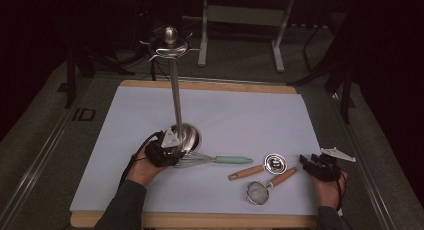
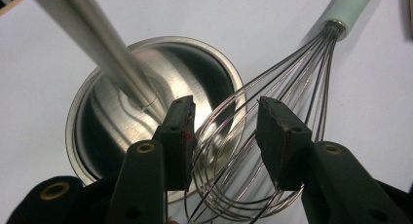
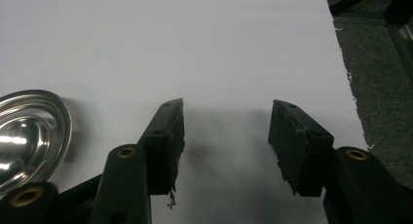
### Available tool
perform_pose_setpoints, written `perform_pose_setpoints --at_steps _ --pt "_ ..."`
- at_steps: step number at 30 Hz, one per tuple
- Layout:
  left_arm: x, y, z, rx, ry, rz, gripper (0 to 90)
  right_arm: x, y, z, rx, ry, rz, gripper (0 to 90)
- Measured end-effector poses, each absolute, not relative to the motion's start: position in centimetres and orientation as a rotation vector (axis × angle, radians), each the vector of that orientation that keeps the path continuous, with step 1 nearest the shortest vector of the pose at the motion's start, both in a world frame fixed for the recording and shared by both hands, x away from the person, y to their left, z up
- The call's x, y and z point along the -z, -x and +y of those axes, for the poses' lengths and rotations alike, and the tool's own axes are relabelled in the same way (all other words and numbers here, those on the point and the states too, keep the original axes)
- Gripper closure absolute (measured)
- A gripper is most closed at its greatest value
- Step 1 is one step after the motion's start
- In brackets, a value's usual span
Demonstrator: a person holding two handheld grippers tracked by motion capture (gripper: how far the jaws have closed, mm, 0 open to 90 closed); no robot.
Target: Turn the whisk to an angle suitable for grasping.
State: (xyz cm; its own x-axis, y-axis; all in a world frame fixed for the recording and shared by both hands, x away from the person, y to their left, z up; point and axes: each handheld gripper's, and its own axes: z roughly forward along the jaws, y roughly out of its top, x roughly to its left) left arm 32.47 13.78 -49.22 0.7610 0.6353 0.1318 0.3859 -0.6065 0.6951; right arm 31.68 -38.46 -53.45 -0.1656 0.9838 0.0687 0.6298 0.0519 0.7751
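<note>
Seen from the high view, the left tool [image 1: 167,151] sits at lower left of centre, beside the round polished base of the tall steel utensil stand [image 1: 176,97], whose hooked crown rises to the upper left of the frame. The wire balloon whisk with a pale green handle [image 1: 220,160] lies flat on the white sheet covering the worktop [image 1: 225,115], its wire head against the stand's base and its handle pointing toward the right of the frame.

In the left gripper view the tool's jaws stand spread, one on each side of the whisk [image 2: 272,112] wires, which pass between them near the bottom centre; the pads appear not to press the wires yet. The stand's base [image 2: 122,121] fills the left half, just beside the left jaw.

The right tool [image 1: 320,166] rests at lower right of the high view, jaws spread and holding nothing, on bare white sheet. Between the two tools lie a small steel measuring cup with a wooden handle [image 1: 265,166] and a small mesh strainer with a wooden handle [image 1: 267,186].

Risks, as judged from here: springy wires may slip from between the pads on closing; the left jaw may catch the base and shift or tip the top-heavy stand; a grip at the wire end leaves the handle hanging, so the whisk may swing.
</note>
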Motion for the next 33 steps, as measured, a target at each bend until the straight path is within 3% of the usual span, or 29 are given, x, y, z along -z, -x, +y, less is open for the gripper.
perform_pose_setpoints --at_steps 13,21,33 --pt "50.0 -32.5 13.7 -0.427 -2.311 0.741 58.1 53.5 -31.7 -38.5 -0.949 -1.616 1.846 46.9" --pt "49.4 -31.5 13.9 -0.44 -2.305 0.729 69.1 53.5 -31.7 -38.5 -0.952 -1.617 1.847 46.6" --pt "48.7 -30.3 14.6 -0.414 -2.287 0.701 76.9 53.5 -31.8 -38.5 -0.947 -1.617 1.853 46.3"
